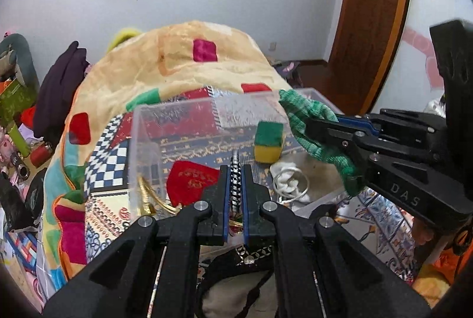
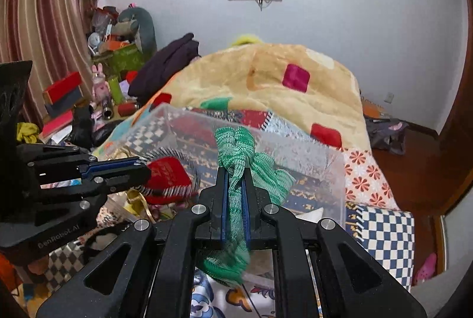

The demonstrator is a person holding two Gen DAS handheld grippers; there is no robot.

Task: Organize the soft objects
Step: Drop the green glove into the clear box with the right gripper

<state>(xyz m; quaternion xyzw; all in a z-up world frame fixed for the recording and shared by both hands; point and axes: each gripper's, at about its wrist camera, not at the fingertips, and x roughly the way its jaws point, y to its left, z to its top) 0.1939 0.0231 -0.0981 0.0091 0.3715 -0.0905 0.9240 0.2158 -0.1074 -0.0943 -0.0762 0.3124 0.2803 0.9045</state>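
A clear plastic bin (image 1: 177,111) sits on the patterned bed. Inside lie a red pouch (image 1: 189,182), a green-and-yellow sponge cube (image 1: 268,142) and a white cloth with a ring (image 1: 291,185). My left gripper (image 1: 235,170) is shut on a black-and-white beaded band (image 1: 235,185) over the bin's near edge. My right gripper (image 2: 233,170) is shut on a green knit cloth (image 2: 236,146), held over the bin's right rim (image 2: 325,152). The right gripper also shows in the left wrist view (image 1: 307,123), with the green cloth (image 1: 304,108) draped over it.
A yellow blanket with coloured squares (image 1: 177,58) is heaped behind the bin. A gold strap (image 1: 147,194) hangs by the bin's left wall. A black lace item (image 1: 236,273) lies under my left gripper. Clutter fills the left side (image 2: 103,75); a wooden door (image 1: 375,7) stands at the right.
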